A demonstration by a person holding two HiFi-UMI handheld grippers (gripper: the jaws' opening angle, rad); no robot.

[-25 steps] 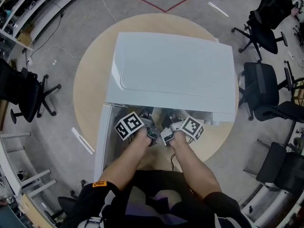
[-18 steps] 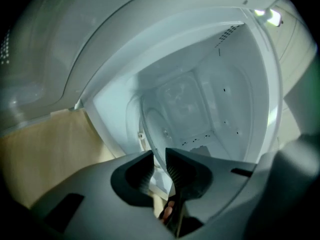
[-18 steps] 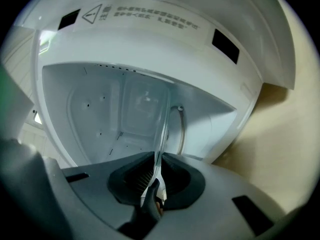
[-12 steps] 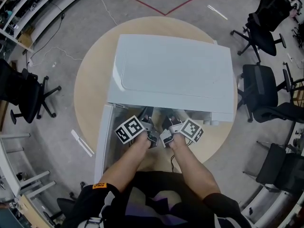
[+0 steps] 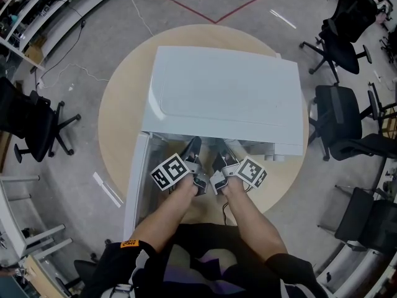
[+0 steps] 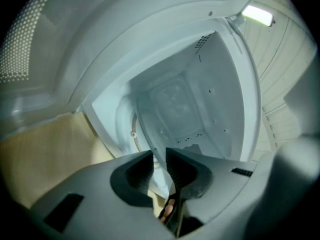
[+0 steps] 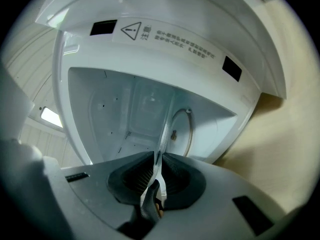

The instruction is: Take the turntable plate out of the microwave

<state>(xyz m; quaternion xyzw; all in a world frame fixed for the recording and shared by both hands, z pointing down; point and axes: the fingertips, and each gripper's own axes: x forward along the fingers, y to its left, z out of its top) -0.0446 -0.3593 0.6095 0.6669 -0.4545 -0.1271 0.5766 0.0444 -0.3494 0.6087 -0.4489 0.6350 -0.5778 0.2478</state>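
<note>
Glass plate is clamped at its rim by the right gripper and the left gripper, whose jaws have just eased slightly. It is held in the mouth of the microwave, toward the near edge of the surface; withdrawal is judged unfinished.

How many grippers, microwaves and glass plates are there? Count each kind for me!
Grippers: 2 (left gripper, right gripper)
Microwave: 1
Glass plate: 1
Total: 4
</note>
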